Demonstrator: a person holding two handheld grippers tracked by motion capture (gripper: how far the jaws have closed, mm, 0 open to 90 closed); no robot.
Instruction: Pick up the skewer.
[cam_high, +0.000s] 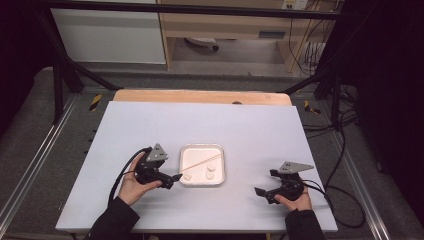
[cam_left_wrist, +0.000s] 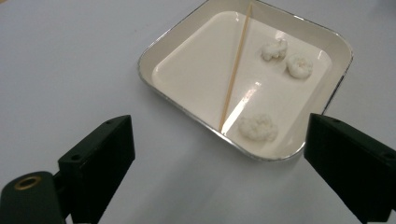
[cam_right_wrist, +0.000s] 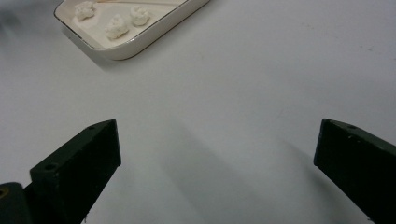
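left gripper (cam_left_wrist: 219, 158): we are holding it just off the tray's near-left edge, jaws spread wide, gripping nothing.
right gripper (cam_right_wrist: 217, 158): we are hovering it over bare table (cam_high: 260, 135), well apart from the tray, jaws wide open too, empty.
step in hand: we are judging this as lining up the left gripper for a pick from the tray, likely the skewer or the nearest lump.
how to do it well: we are advising a low approach over the rim, jaws centred on one thing only, closing gently since the lumps look soft; the thin stick probably needs a pinch near its lower end.
tray (cam_left_wrist: 154, 53): square, cream, metal-edged rim, sitting mid-table.
skewer (cam_left_wrist: 236, 70): lying diagonally across the tray, one end at the near rim.
lumps: three white pieces; nearest lump (cam_left_wrist: 258, 127) beside the skewer tip, two others (cam_left_wrist: 287, 57) close together farther in.
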